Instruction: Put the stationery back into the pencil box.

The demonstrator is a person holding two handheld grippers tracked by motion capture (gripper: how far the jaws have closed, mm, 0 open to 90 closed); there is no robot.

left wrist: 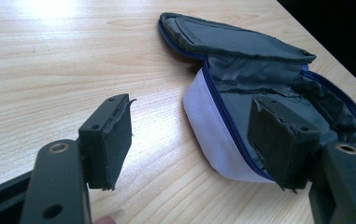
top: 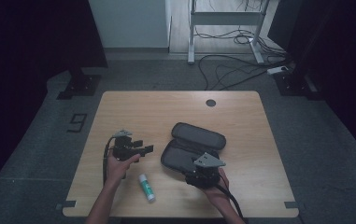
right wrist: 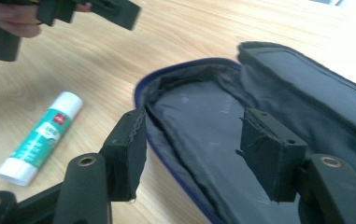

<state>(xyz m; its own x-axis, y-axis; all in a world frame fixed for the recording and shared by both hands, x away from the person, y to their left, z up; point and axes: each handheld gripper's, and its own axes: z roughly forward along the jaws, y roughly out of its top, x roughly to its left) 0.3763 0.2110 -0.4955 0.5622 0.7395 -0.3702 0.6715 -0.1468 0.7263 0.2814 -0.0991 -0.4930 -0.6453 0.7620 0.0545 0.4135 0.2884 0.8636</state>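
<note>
We see a wooden surface with an open dark pencil case lying at its middle and a glue stick just left of it. Our left gripper and right gripper both have jaws apart, holding nothing. Likely the glue stick goes in the case; we should grasp it across its middle, keeping the case mouth wide. The right gripper view reveals the bare lining and the stick's green label; the left gripper view shows the case's pale outer wall.

Wooden table, open dark pouch, glue stick, left gripper, right gripper
</note>
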